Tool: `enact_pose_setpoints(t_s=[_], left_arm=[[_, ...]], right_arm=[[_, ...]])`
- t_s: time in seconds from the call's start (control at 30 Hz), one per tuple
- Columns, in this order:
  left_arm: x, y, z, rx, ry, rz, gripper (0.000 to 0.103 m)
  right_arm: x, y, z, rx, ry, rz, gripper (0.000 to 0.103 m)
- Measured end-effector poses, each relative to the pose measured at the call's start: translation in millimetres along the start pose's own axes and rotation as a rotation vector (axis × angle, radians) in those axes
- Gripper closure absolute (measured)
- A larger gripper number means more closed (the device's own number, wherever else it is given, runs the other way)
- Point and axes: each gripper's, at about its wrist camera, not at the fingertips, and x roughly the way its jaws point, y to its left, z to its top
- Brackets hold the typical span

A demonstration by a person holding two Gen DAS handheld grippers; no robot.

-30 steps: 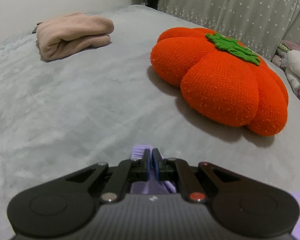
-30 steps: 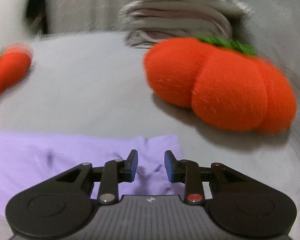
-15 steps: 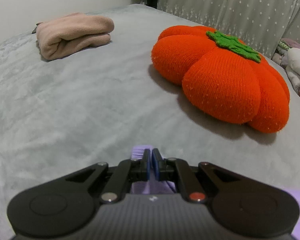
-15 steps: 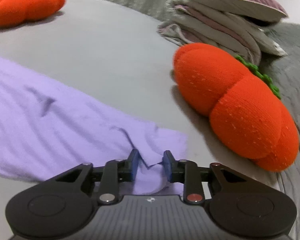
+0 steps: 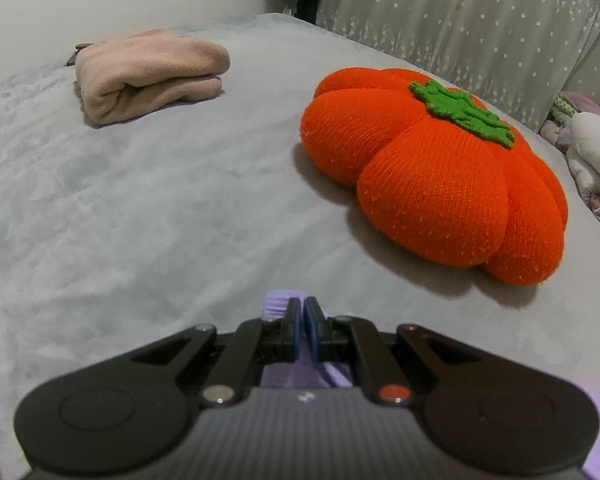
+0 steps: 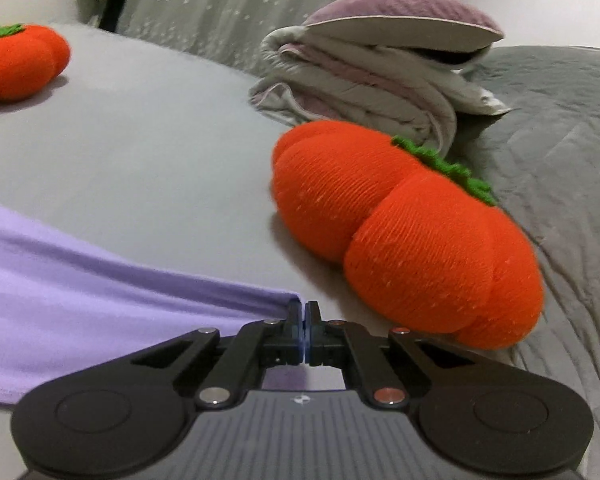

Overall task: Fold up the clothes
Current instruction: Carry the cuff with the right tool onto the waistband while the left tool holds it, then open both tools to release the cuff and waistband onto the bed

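Both tongs point(image 5: 303, 312) point(image 6: 303, 312) pinching lilac garment point(image 6: 80, 292) corners.

On the bed point(image 5: 120, 216), a folded towel point(image 5: 148, 74) lies far back on the left and a pumpkin cushion point(image 5: 432, 172) to the right, nearer. In the right wrist view, the garment point(image 6: 80, 292) spreads leftward, a second pumpkin cushion point(image 6: 404, 236) lies right of it, and stacked bedding point(image 6: 372, 76) sits behind that.

Closing right gripper point(image 6: 304, 310) onto the lilac garment point(image 6: 100, 300) corner, apparently lifting and stretching it taut.
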Motion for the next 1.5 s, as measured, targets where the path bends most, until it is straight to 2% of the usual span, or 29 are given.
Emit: enact_pose_setpoints(t_s=[0.33, 0.5, 0.9, 1.03, 1.07, 1.1, 1.17, 1.3, 1.5], left_arm=[[4.0, 12.4, 4.0, -0.042, -0.001, 0.001, 0.099], [-0.1, 16.6, 6.8, -0.058, 0.0, -0.007, 0.099], [26.9, 11.1, -0.8, -0.016, 0.022, 0.007, 0.098], [30.3, 10.4, -1.2, 0.004, 0.024, -0.005, 0.092], [29.5, 10.5, -0.6, 0.009, 0.024, -0.009, 0.086], [28.1, 11.2, 0.3, 0.009, 0.019, -0.004, 0.07], [24.0, 12.8, 2.8, 0.012, -0.007, 0.027, 0.049], [14.7, 18.1, 8.7, 0.005, -0.029, 0.03, 0.049], [-14.6, 27.3, 13.1, -0.017, -0.034, 0.015, 0.049]], right_arm=[[-3.1, -9.4, 28.0, 0.065, -0.003, -0.056, 0.102], [4.6, -10.6, 30.7, 0.083, 0.024, -0.055, 0.102], [26.6, -8.4, 33.8, 0.123, 0.088, -0.061, 0.101], [38.9, -0.1, 30.2, 0.131, 0.109, -0.077, 0.101], [41.9, 2.0, 29.3, 0.134, 0.115, -0.081, 0.101], [45.0, 4.1, 28.4, 0.136, 0.12, -0.085, 0.101], [51.1, 8.2, 26.6, 0.14, 0.131, -0.093, 0.101], [62.4, 16.5, 23.0, 0.149, 0.151, -0.113, 0.101], [47.4, 17.8, 16.9, 0.204, 0.156, -0.218, 0.094]])
